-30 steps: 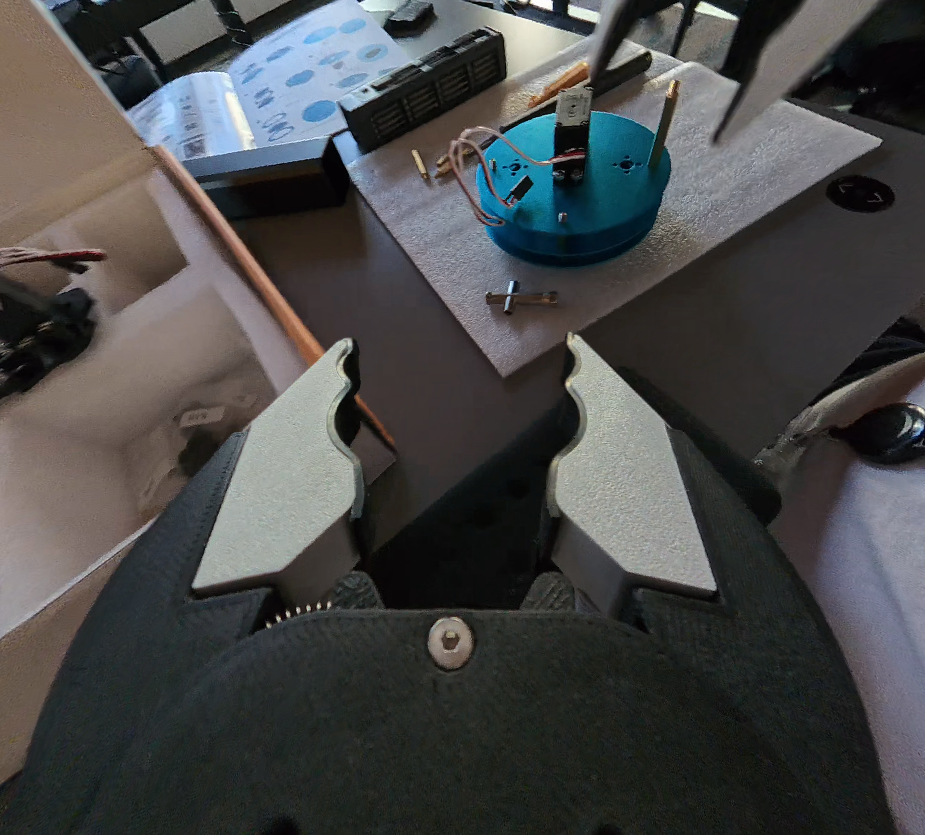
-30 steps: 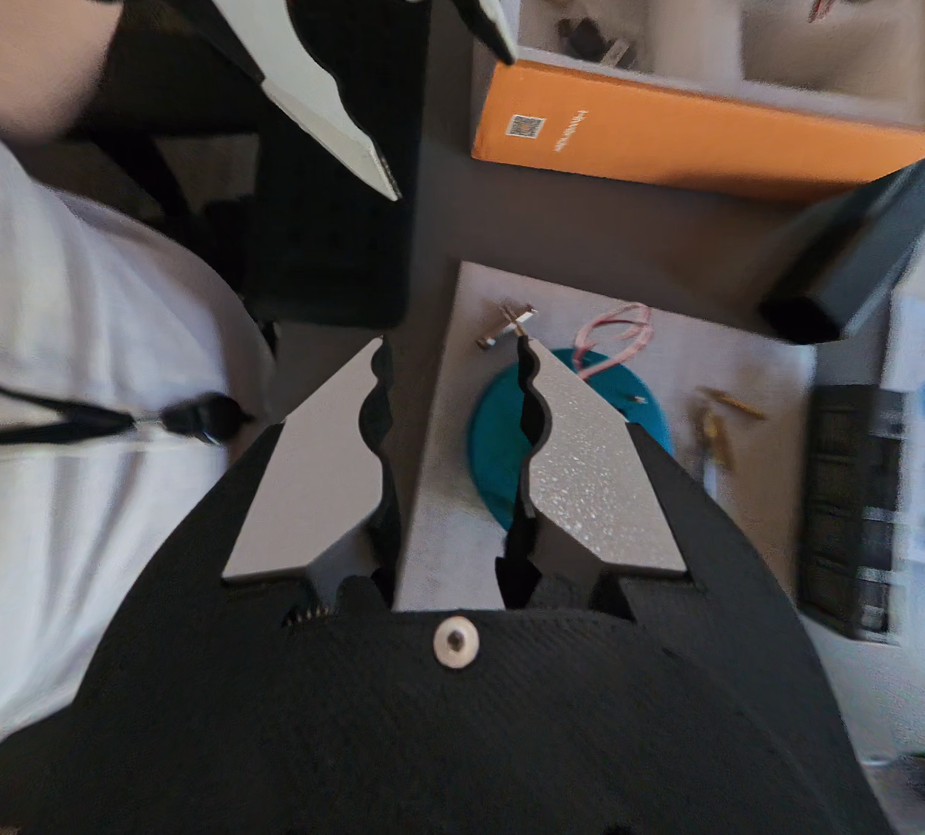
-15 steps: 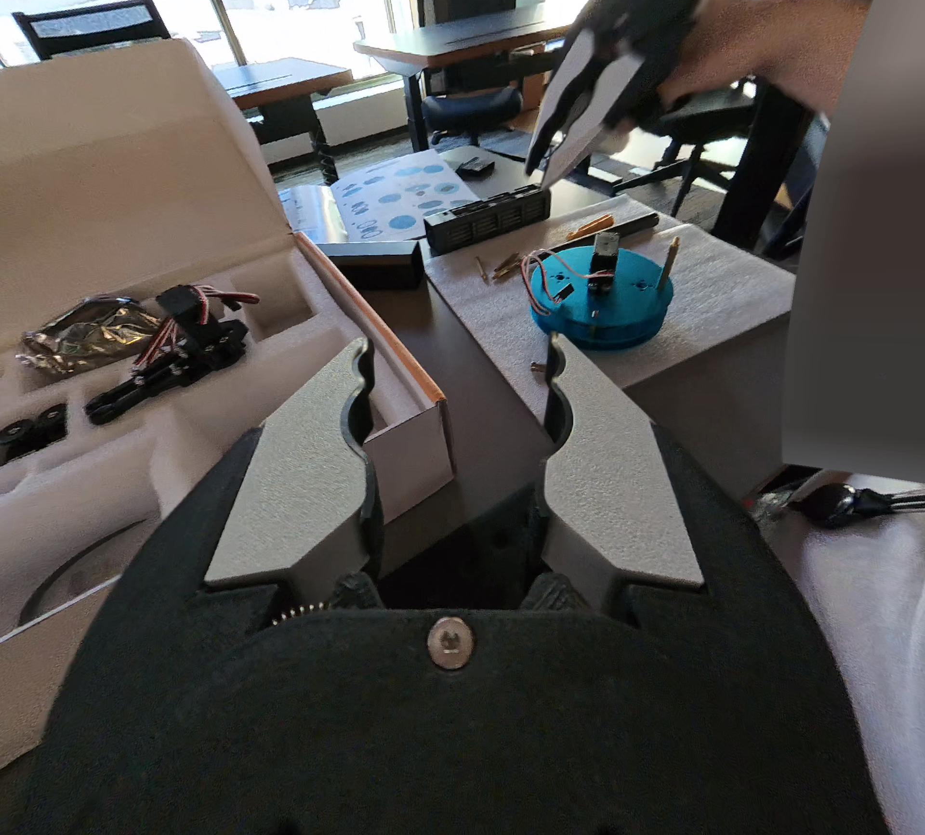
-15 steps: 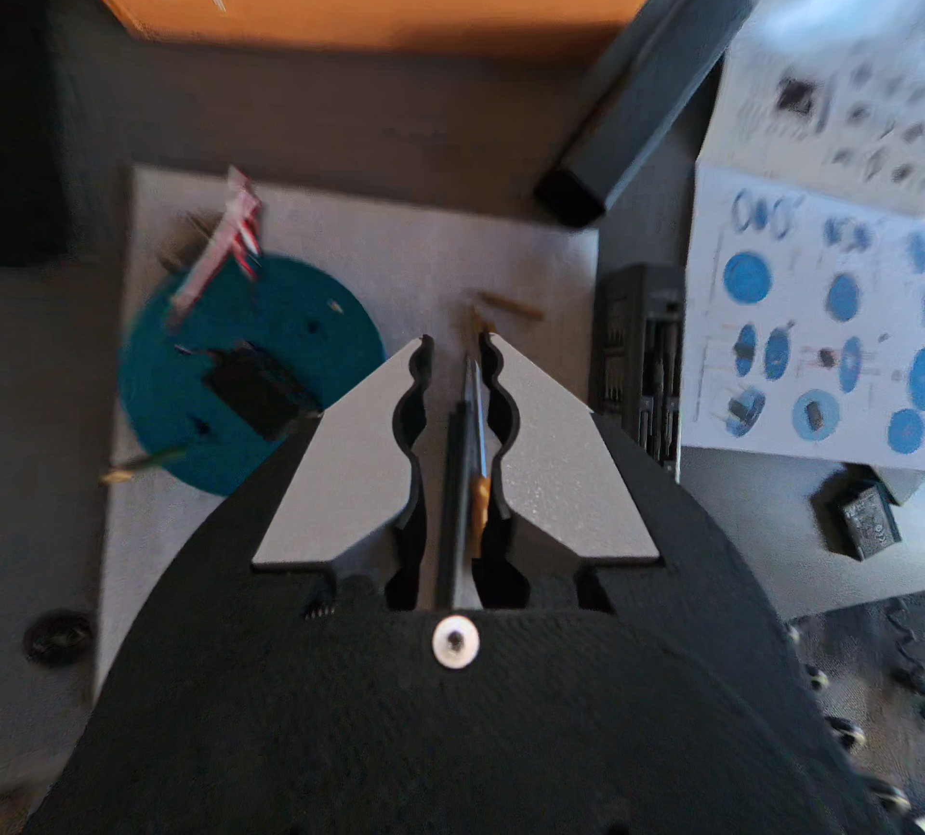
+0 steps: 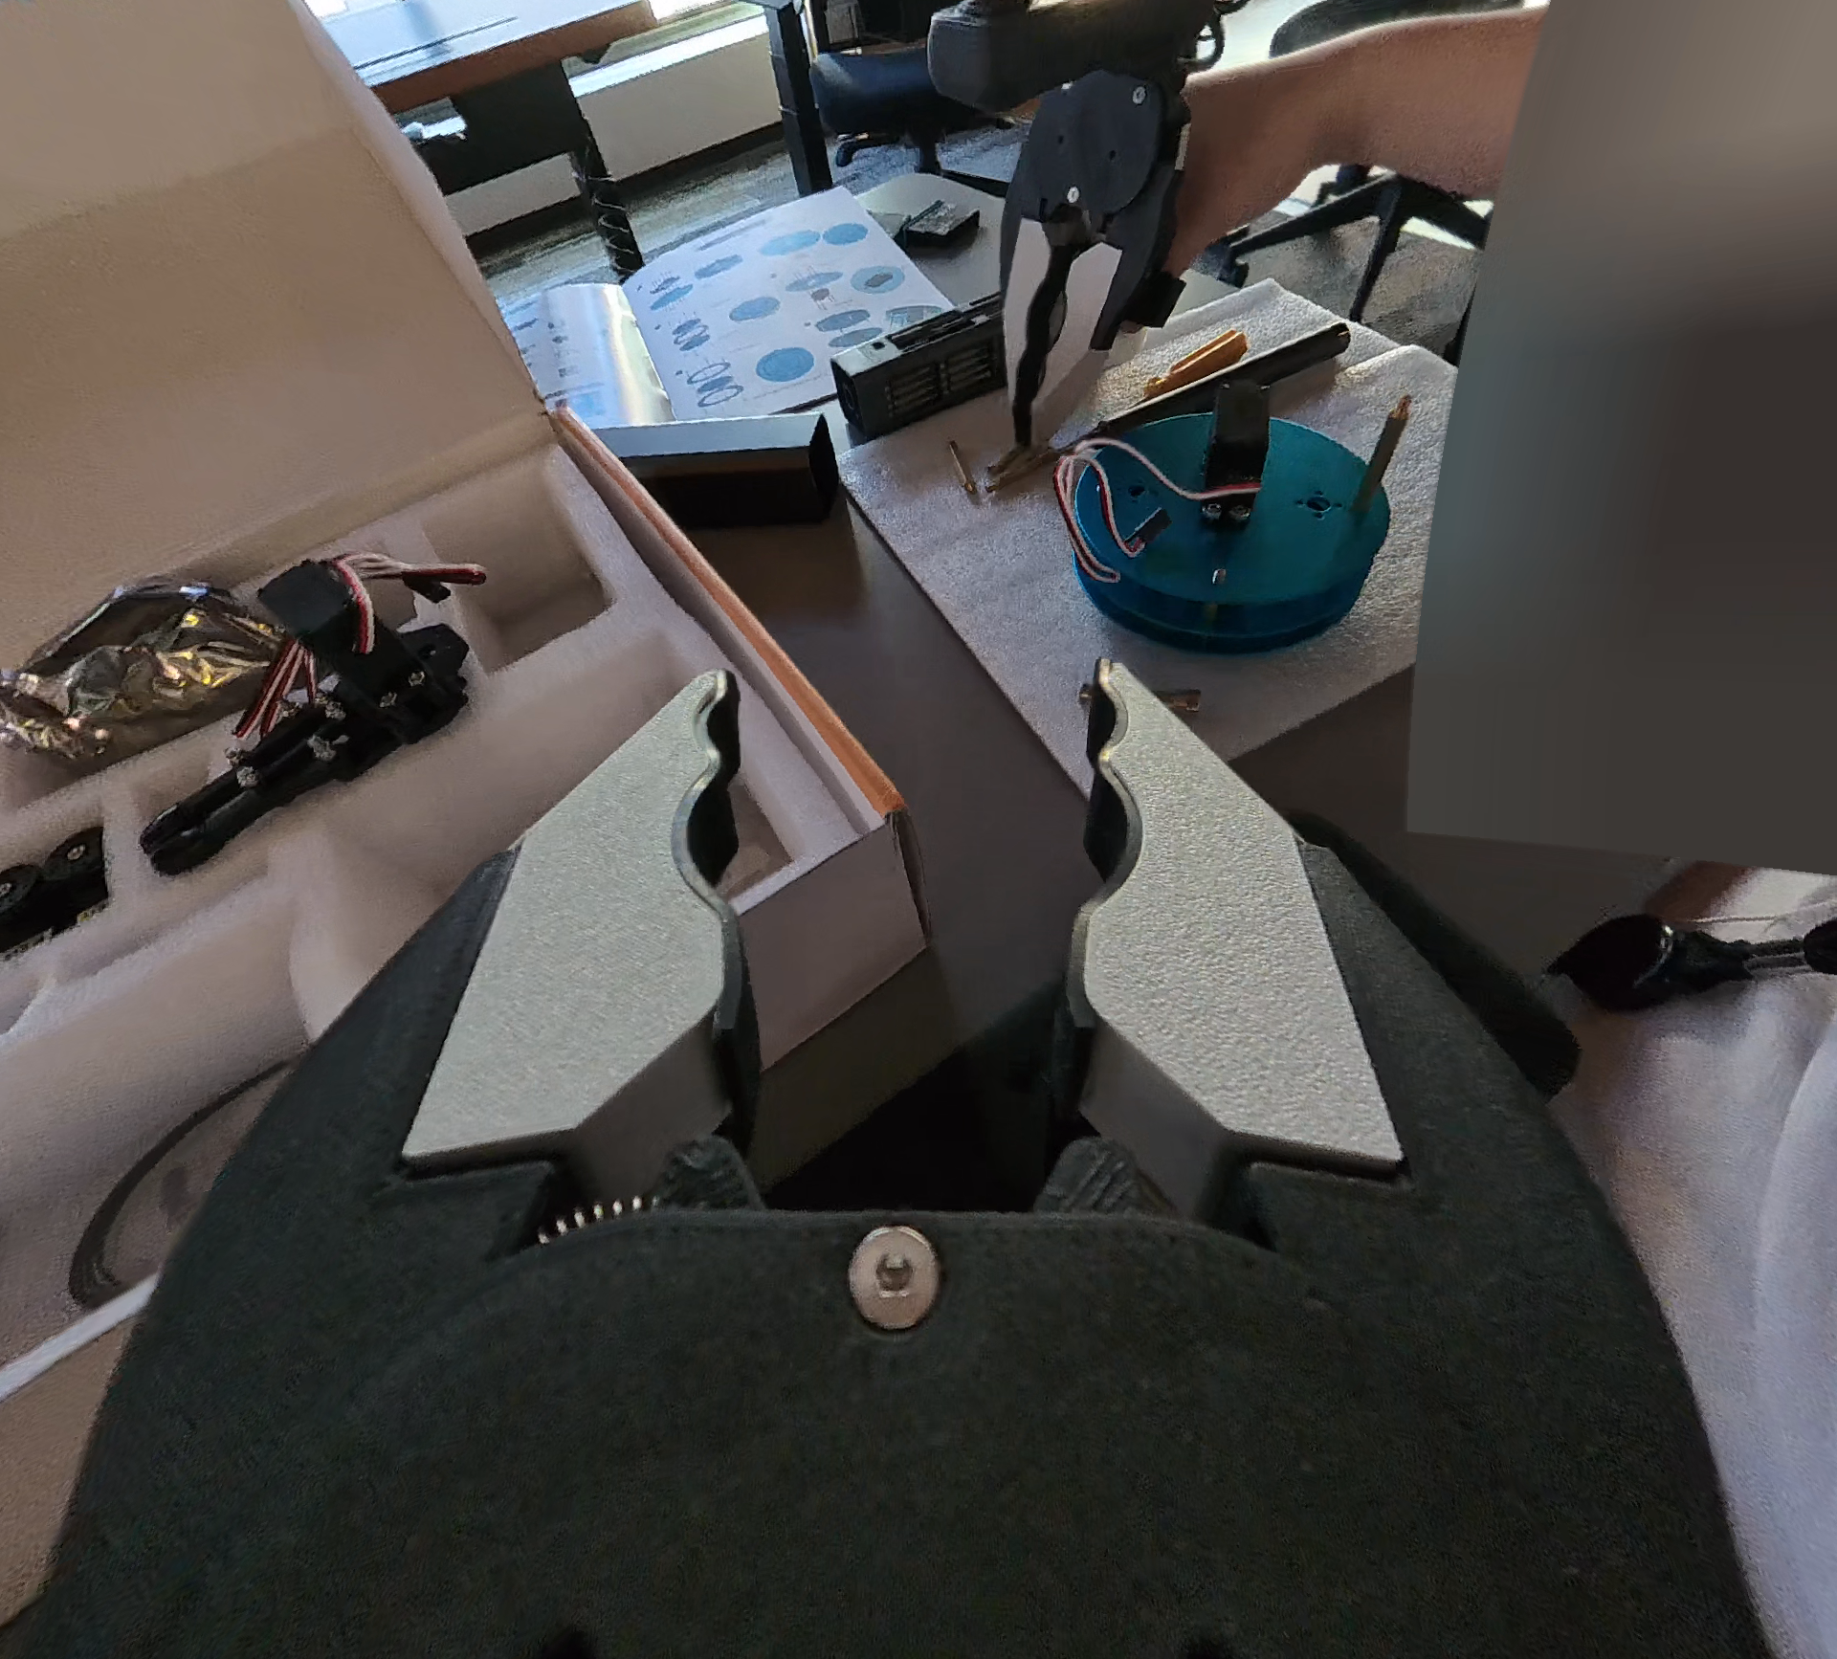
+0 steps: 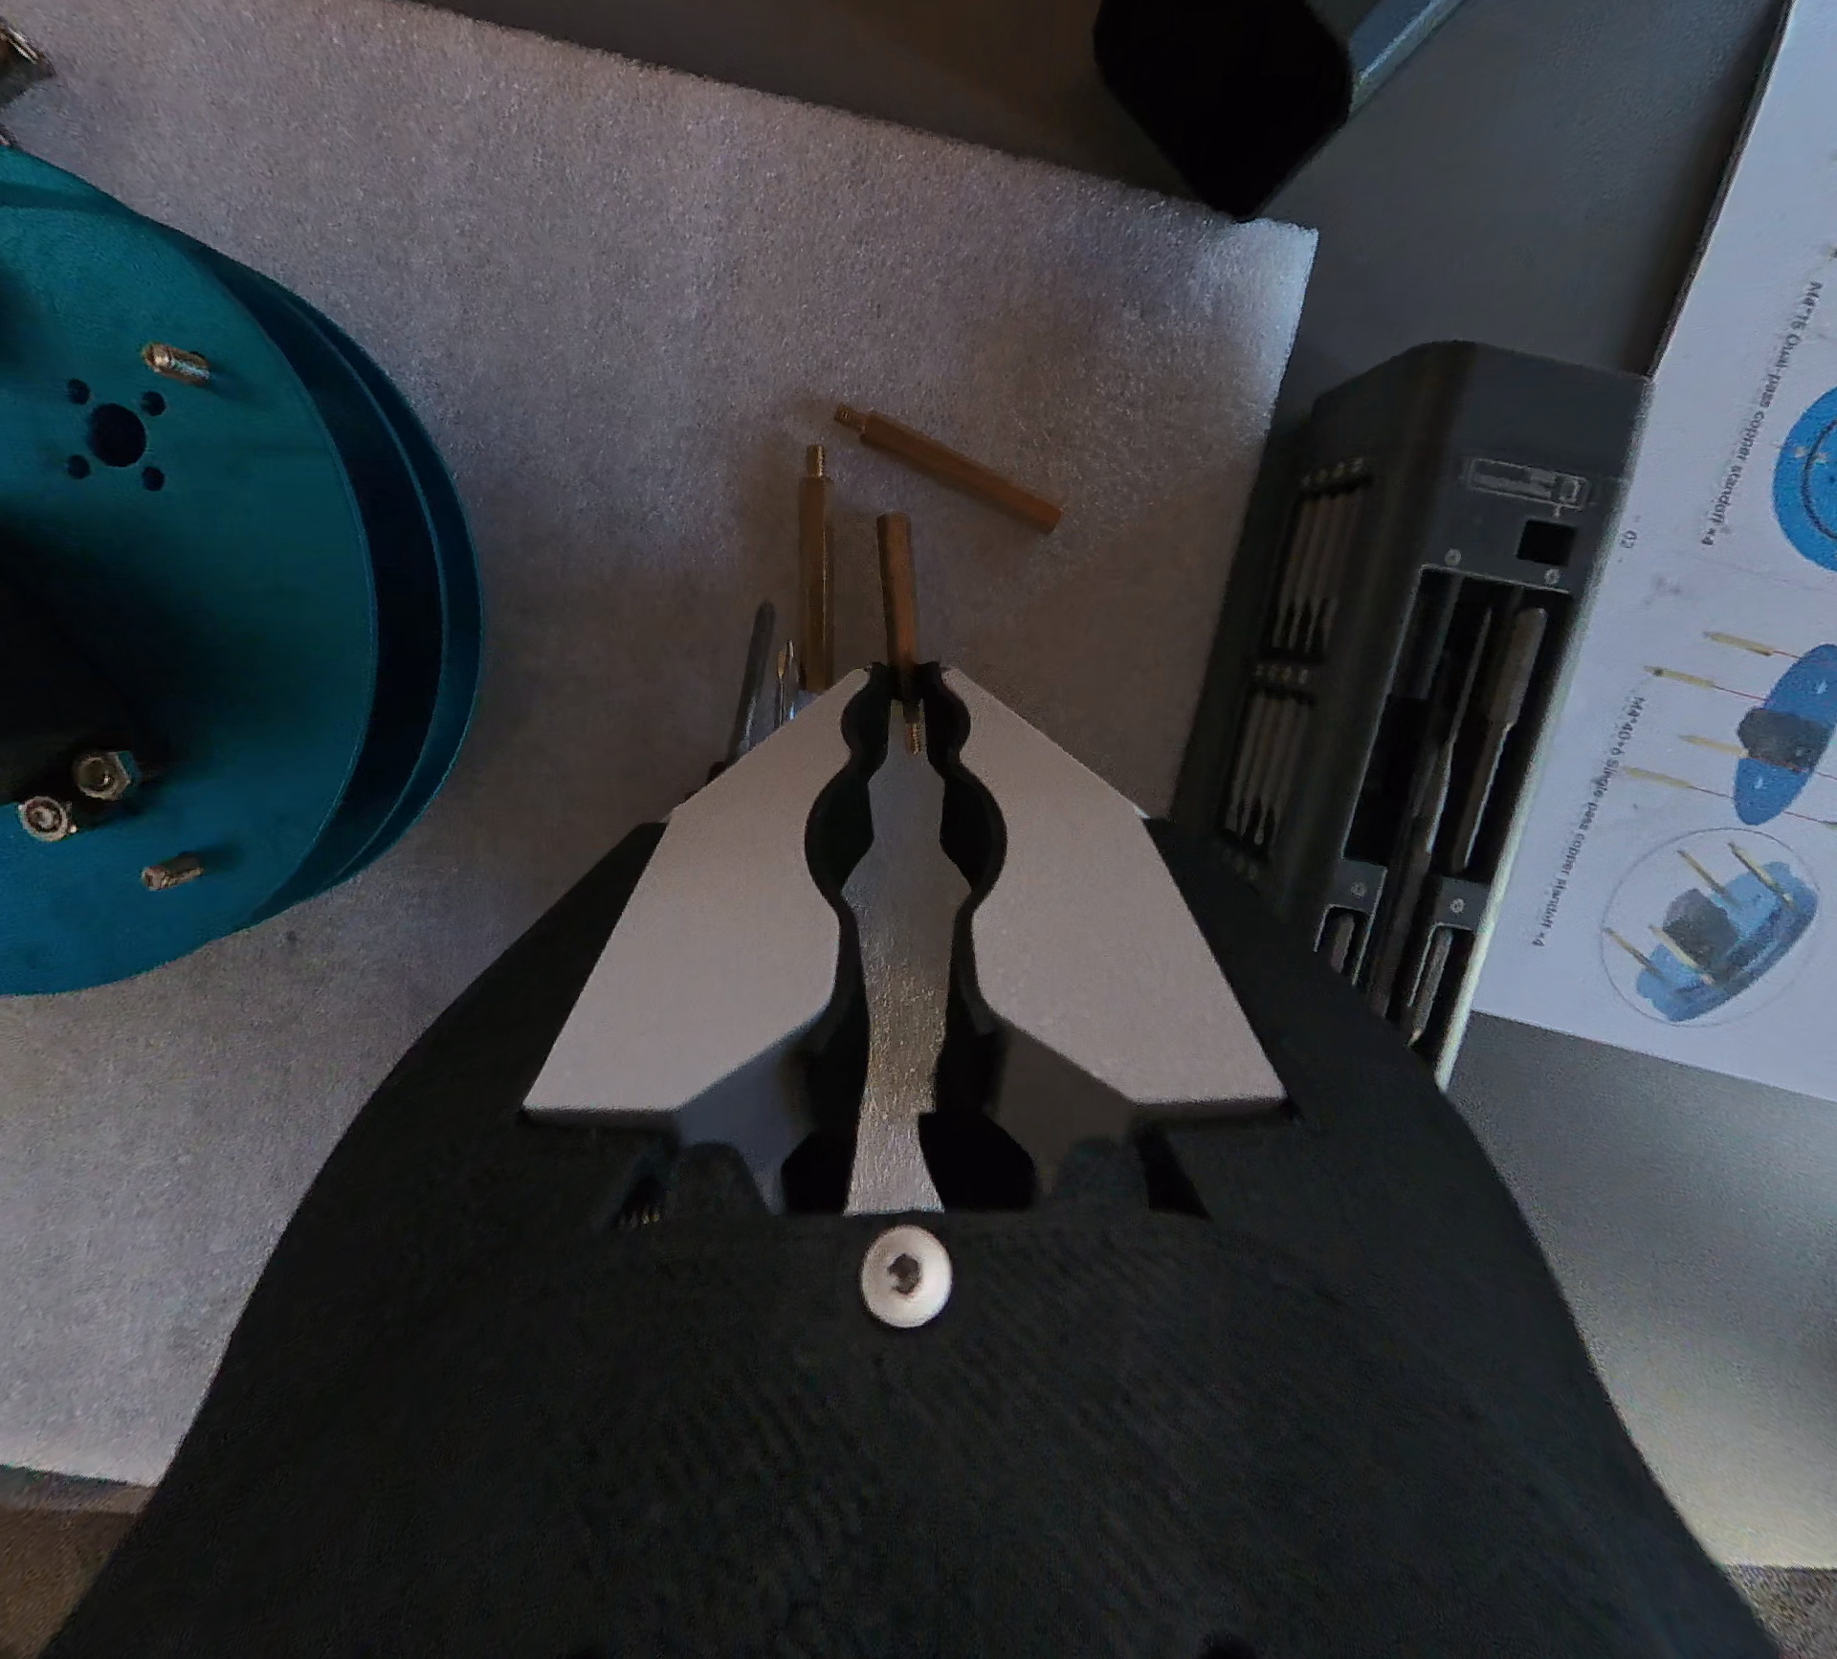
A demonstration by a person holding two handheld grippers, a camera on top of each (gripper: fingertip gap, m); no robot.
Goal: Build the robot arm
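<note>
My right gripper (image 6: 900, 679) is shut on the threaded end of a brass standoff (image 6: 897, 592) lying on the grey foam mat (image 6: 596, 269). Two more brass standoffs (image 6: 815, 577) (image 6: 944, 468) lie beside it. The blue round base (image 6: 219, 667) is to its left. In the left wrist view the right gripper (image 5: 1029, 433) points down at the mat, next to the blue base (image 5: 1233, 558), which carries a black servo (image 5: 1238, 428) and one upright standoff (image 5: 1380, 453). My left gripper (image 5: 910, 697) is open and empty, held back above the table's near edge.
An open box with white foam (image 5: 696, 617) holding black parts (image 5: 318, 717) is at the left. A black bit case (image 6: 1441, 667), a black sleeve (image 6: 1243, 51) and a printed manual (image 6: 1740, 617) lie beyond the mat. A screwdriver (image 5: 1233, 384) and a small cross wrench (image 5: 1163, 699) lie on the mat. About 30 centimetres separates my left fingertips from my right.
My right gripper swung from above the base down to the loose standoffs and closed on one. My left gripper pulled back and tilted up, staying open.
</note>
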